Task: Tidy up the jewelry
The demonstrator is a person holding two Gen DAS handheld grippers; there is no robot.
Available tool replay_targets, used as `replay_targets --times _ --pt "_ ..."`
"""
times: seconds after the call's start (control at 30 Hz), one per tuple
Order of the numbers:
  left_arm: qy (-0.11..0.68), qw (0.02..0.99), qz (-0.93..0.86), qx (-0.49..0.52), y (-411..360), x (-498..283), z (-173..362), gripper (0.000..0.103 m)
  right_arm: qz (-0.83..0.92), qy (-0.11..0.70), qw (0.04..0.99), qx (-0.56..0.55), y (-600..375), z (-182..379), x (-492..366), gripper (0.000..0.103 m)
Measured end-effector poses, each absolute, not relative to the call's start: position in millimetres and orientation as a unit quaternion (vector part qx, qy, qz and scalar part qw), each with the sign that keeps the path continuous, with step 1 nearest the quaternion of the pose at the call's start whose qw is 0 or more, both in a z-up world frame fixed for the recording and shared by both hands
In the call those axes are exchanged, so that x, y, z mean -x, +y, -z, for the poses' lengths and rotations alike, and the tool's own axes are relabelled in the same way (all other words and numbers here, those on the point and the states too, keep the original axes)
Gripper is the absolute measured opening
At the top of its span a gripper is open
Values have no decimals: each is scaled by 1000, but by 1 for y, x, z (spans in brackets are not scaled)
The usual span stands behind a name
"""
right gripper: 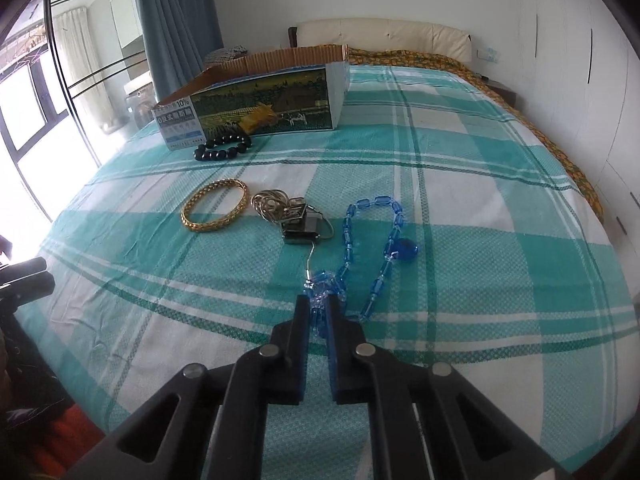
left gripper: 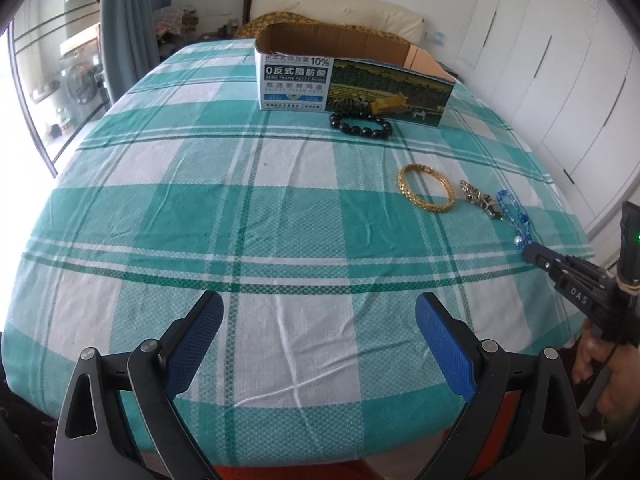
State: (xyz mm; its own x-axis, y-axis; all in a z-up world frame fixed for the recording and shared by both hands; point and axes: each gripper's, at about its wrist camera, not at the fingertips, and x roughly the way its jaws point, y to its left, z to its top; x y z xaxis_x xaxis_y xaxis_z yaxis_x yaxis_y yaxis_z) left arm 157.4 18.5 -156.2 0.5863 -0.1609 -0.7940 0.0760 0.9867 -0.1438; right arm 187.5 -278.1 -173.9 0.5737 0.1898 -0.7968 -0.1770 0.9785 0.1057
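A blue bead necklace lies on the checked bedsheet; my right gripper is shut on its near end. It also shows in the left wrist view, with the right gripper at its end. A gold bangle, a tangle of metal chains with a small clasp and a black bead bracelet lie beside it. An open cardboard box stands behind the bracelet. My left gripper is open and empty over the near sheet.
The bed fills both views, its near edge just below the grippers. A headboard and pillows are at the far end. White wardrobe doors are on the right, a curtain and window on the left.
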Motion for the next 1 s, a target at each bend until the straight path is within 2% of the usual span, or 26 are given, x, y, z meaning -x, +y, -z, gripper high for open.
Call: replay_targets --times 0.53,1.0 --pt "457 887 68 26 9 -160 160 97 -62 467 880 -66 -309 175 -178 6" --pt "462 884 65 30 12 -158 166 97 -83 446 891 -11 -295 155 -170 8"
